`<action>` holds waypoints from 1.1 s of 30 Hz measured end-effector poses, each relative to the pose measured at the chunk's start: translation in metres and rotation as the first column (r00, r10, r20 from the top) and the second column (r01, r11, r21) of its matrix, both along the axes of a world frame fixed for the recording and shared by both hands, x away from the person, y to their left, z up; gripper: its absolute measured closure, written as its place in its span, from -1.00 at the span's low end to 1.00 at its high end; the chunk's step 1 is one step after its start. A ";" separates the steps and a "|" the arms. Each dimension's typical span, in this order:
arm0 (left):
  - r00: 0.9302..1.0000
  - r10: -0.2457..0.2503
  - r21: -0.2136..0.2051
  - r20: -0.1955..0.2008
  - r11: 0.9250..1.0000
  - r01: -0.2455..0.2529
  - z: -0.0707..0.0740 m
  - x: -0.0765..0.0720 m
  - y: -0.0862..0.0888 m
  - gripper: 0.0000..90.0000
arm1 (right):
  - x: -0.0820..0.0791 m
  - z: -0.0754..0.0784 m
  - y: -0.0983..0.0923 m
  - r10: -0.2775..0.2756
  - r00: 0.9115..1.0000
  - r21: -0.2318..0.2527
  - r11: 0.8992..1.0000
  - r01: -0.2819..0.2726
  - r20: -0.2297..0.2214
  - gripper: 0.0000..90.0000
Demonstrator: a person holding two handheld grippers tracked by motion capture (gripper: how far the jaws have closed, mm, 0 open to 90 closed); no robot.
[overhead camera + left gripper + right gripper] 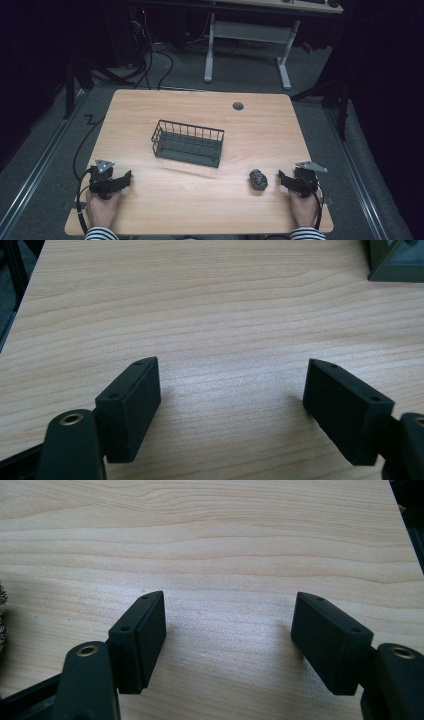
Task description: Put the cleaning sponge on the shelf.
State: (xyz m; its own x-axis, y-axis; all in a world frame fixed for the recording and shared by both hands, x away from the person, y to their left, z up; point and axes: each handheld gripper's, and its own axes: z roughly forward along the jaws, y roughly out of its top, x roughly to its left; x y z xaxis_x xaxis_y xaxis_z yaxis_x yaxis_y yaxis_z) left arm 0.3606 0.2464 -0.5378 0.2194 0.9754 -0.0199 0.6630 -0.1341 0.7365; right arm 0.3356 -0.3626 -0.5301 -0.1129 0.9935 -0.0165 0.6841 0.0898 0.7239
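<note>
Right gripper (283,177) beside dark lump (258,179).

There is one wooden table (200,200). On it sits one dark wire basket (187,142), near the middle. There is one small dark lumpy thing (258,179), to the right of the basket and closer to the person. There is one little round grey cap (238,106) in the table, past the basket. There are two grippers: the left gripper (125,179) and the right gripper (283,180). Two hands hold them, the left hand (102,207) and the right hand (303,207).
</note>
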 end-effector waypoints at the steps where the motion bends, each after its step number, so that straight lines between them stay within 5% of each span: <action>1: 1.000 0.001 0.000 0.000 1.000 -0.001 0.000 0.000 0.000 -0.48 | 0.000 0.000 0.000 0.000 1.000 0.000 1.000 0.000 0.000 -0.33; 18: 1.000 -0.009 0.004 0.001 1.000 0.009 0.000 -0.001 0.000 -0.45 | 0.000 0.000 0.000 0.000 1.000 0.000 1.000 0.000 0.000 -0.33; 33: 1.000 -0.018 -0.039 -0.009 0.999 0.018 0.002 -0.001 0.001 -0.39 | 0.000 0.000 0.000 0.000 1.000 0.000 1.000 0.000 0.000 -0.33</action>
State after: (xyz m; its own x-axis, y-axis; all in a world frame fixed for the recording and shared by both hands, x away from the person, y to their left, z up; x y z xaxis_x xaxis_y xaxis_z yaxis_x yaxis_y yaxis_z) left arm 0.3591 0.2472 -0.5354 0.2363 0.9698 -0.0600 0.6674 -0.1171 0.7354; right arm 0.3355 -0.3625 -0.5300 -0.1133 0.9934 -0.0166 0.6841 0.0902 0.7237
